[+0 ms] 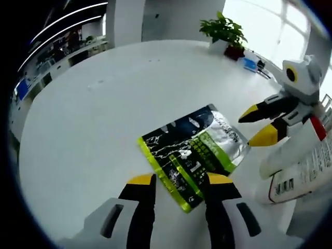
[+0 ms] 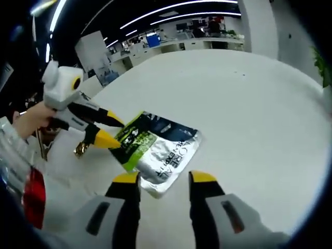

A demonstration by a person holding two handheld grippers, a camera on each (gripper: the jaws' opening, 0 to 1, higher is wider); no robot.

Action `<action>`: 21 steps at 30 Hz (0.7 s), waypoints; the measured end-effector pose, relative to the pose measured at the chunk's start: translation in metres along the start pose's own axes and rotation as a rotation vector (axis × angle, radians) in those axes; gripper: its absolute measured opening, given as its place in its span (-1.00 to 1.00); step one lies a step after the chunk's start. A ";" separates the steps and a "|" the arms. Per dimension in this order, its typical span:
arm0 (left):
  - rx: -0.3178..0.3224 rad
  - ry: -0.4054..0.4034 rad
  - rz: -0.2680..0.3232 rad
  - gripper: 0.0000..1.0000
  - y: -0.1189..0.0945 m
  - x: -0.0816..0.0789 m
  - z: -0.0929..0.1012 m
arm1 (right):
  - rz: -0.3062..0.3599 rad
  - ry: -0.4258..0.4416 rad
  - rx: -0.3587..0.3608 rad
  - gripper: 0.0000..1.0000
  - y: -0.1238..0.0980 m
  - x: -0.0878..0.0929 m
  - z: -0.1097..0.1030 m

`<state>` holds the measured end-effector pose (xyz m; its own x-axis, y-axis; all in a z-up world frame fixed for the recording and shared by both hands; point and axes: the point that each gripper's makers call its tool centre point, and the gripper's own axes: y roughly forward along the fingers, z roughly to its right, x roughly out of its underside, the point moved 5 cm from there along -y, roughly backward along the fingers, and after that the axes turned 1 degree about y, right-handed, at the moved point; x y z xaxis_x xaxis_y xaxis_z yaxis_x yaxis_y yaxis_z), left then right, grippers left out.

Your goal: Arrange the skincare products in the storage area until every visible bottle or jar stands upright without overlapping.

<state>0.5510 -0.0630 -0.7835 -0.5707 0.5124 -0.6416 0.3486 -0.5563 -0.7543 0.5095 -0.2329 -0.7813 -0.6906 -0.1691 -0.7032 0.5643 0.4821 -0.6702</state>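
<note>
A flat sachet point(image 1: 194, 150), black and green with a silver end, lies on the white table point(image 1: 104, 119). My left gripper point(image 1: 180, 181) is open, and the sachet's near green corner lies between its yellow tips. My right gripper point(image 1: 258, 124) comes in from the right, open, with its tips at the silver end. In the right gripper view the same sachet point(image 2: 155, 148) lies just ahead of my open right gripper point(image 2: 165, 179). There the left gripper point(image 2: 110, 130), held by a hand point(image 2: 31, 116), has its tips at the green edge. A white tube point(image 1: 298, 168) with a barcode and a red band lies at the right.
A potted plant point(image 1: 225, 31) and a small blue item point(image 1: 249, 63) stand at the table's far edge. A small gold object point(image 2: 80, 149) lies beside the sachet, under the left gripper. A red-banded tube point(image 2: 33, 202) is at the lower left. Office desks stand beyond the table.
</note>
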 end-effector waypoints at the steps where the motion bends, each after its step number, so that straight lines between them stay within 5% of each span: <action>1: 0.002 0.000 -0.002 -0.33 0.002 -0.001 -0.005 | -0.001 0.001 -0.002 -0.27 0.000 0.000 0.000; 21: 0.043 -0.105 0.026 -0.41 0.004 -0.004 -0.013 | -0.017 0.008 -0.026 -0.39 0.005 0.004 -0.003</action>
<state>0.5648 -0.0587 -0.7858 -0.6375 0.4276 -0.6409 0.3332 -0.5970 -0.7298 0.5083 -0.2284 -0.7869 -0.7037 -0.1704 -0.6897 0.5409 0.5010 -0.6756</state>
